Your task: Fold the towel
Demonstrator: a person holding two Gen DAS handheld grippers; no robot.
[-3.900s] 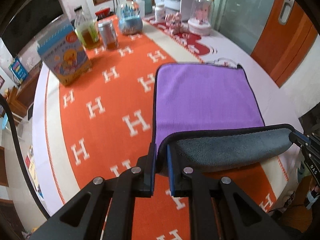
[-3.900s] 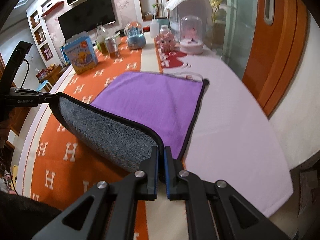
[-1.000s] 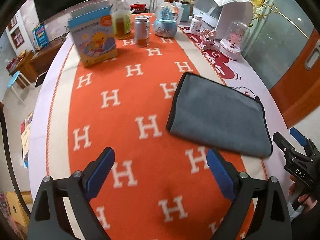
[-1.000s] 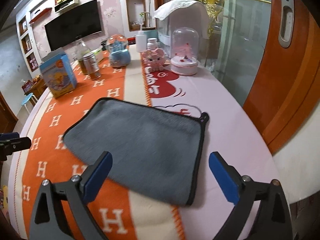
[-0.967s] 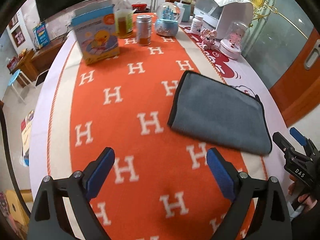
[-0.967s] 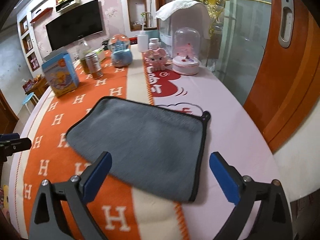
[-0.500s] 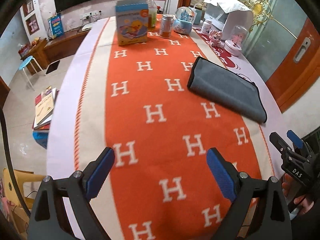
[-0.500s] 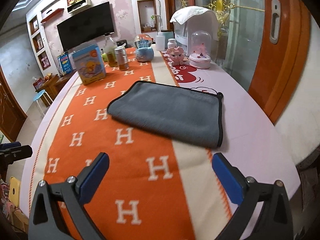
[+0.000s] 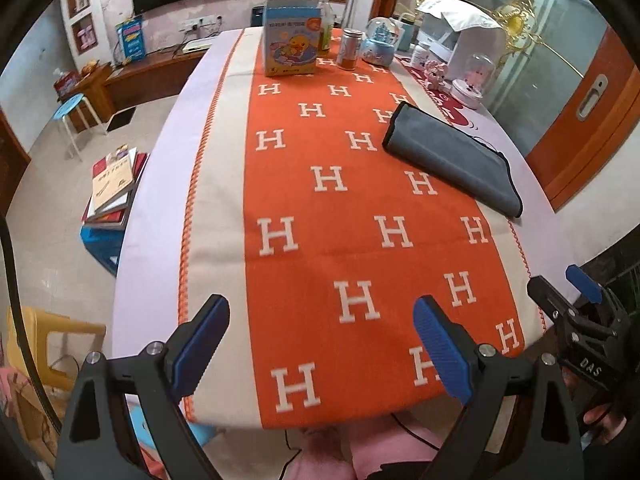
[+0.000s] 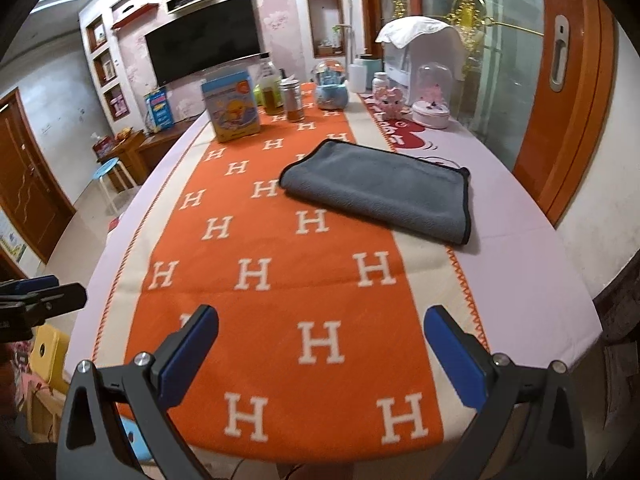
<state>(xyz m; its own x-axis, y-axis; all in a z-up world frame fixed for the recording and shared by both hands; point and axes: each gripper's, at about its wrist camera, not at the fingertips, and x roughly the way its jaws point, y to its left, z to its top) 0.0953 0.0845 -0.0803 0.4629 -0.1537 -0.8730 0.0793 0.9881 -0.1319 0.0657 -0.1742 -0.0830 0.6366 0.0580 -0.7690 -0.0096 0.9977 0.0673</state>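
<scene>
The towel (image 9: 452, 160) lies folded in half, grey side up with a black hem, flat on the right part of the table; it also shows in the right wrist view (image 10: 380, 188). My left gripper (image 9: 320, 344) is open and empty, held above the near table edge, far back from the towel. My right gripper (image 10: 320, 356) is open and empty, also back over the near edge. The right gripper shows at the right edge of the left wrist view (image 9: 576, 320). The left gripper's tip shows at the left edge of the right wrist view (image 10: 36, 300).
An orange runner with white H letters (image 9: 340, 208) covers the table's middle. At the far end stand a blue duck box (image 9: 290, 44), a bottle, a tin (image 9: 348, 50), a snow globe (image 9: 380, 46) and glass domes. Stools and books (image 9: 112, 184) sit on the floor at left.
Both grippers let go of the folded towel earlier and have pulled back toward the near table edge. The towel now looks farther away and has not moved.
</scene>
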